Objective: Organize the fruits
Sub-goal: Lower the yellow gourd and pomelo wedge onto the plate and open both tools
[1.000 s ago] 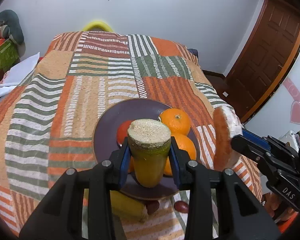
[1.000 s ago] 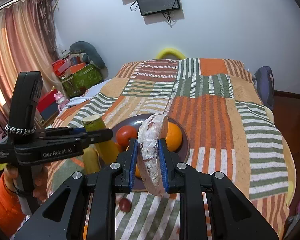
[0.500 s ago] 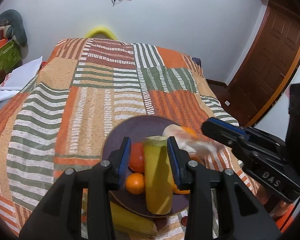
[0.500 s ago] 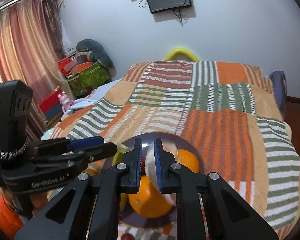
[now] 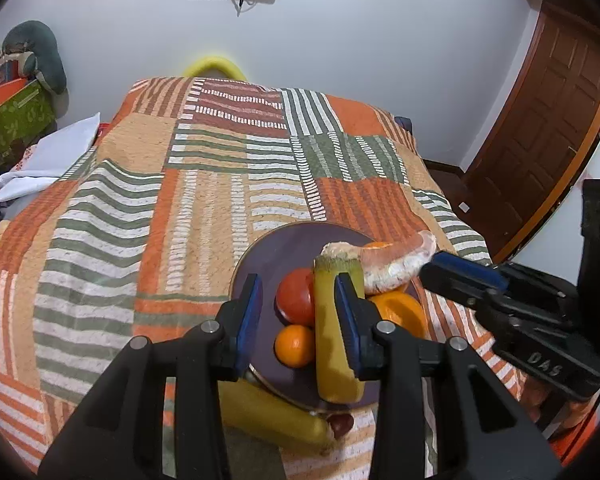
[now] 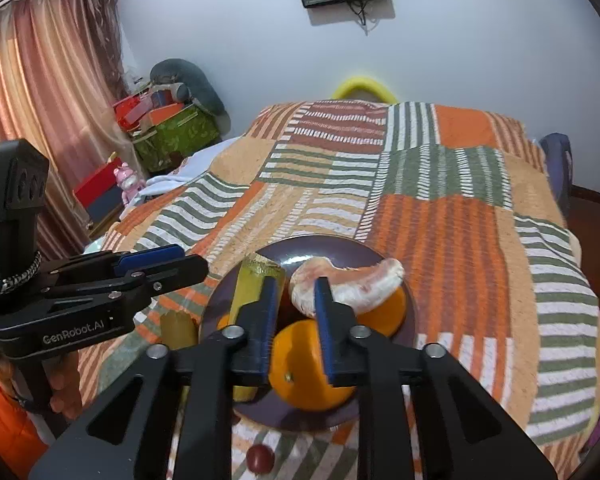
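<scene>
step: release onto plate (image 5: 268, 252) | left gripper (image 5: 296, 314): jaws parted, cane piece (image 5: 334, 332) loose against its right pad | right gripper (image 6: 294, 324): jaws just opening, pomelo wedge (image 6: 356, 286) lying ahead on oranges (image 6: 308, 364) | advice: both to be drawn straight back, fruit left undisturbed

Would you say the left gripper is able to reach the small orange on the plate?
Probably yes: the small orange lies uncovered ahead of the left gripper, though the cane piece crowds it.
</scene>
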Demonstrator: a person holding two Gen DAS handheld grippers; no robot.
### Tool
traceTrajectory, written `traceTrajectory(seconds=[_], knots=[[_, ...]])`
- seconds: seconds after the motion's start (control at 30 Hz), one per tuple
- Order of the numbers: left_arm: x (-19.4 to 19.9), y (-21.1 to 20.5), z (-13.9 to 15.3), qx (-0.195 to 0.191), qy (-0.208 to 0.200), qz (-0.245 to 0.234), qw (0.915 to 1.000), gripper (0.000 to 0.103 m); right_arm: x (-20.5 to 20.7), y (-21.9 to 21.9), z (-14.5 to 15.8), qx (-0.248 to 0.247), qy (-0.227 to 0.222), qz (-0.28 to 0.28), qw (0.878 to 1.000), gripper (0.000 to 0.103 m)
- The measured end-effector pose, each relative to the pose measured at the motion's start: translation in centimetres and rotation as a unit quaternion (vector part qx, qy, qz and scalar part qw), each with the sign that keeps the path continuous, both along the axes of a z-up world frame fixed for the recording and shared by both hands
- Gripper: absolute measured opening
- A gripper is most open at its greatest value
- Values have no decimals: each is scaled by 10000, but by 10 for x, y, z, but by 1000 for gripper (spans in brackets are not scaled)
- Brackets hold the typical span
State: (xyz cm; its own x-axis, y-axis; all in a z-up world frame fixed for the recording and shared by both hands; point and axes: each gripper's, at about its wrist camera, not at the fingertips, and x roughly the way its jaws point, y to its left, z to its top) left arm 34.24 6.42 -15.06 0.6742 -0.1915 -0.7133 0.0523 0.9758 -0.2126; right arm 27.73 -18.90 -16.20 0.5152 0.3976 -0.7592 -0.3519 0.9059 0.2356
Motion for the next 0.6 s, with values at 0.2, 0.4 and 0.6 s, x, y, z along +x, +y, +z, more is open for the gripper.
traceTrajectory(seconds=[0.2,0.4,0.6], knots=[[-27,0,9,231,-34,86,9997,48,-25,-8,14,-162,-124,-194,9996,39],[-55,1,10,482,72,187,9986,63,-46,-12,19,-341,-138,-280,9989,48],[-71,1,-5,476,380,245,9978,71,-69,-15,17,-572,-109,-306,9978,53]])
